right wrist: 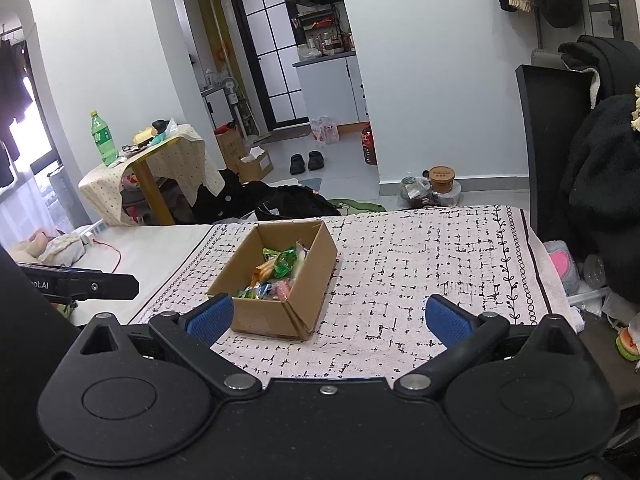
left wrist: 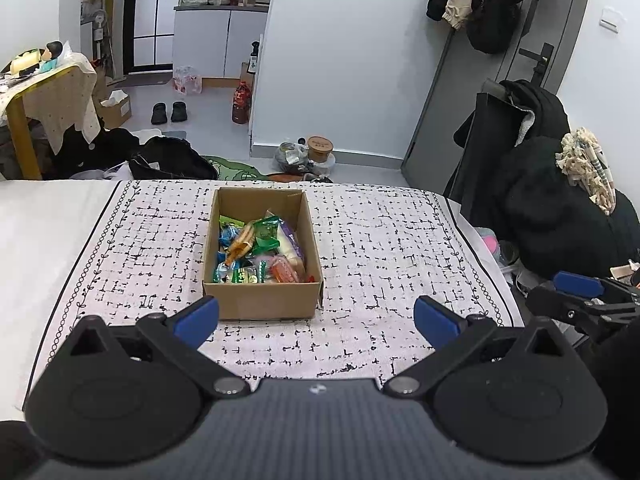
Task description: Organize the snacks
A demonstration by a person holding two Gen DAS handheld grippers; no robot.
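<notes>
An open cardboard box [left wrist: 260,300] stands on the patterned cloth [left wrist: 380,240], filled with several wrapped snacks [left wrist: 260,248] in green, blue, orange and pink. The same box [right wrist: 276,316] and its snacks [right wrist: 276,276] appear left of centre in the right wrist view. My left gripper [left wrist: 316,322] hovers just before the box's near wall, open and holding nothing. My right gripper [right wrist: 330,320] is open and empty too, to the right of the box. The right gripper's blue pads [left wrist: 578,283] show at the right edge of the left wrist view.
The cloth [right wrist: 420,272] covers a white bed-like surface [left wrist: 44,232]. A black chair heaped with dark clothes [left wrist: 552,184] stands at the right. On the floor beyond lie dark bags [left wrist: 172,160], a paper tub [left wrist: 320,148] and slippers [left wrist: 168,112]. A side table [right wrist: 160,160] holds a green bottle [right wrist: 102,138].
</notes>
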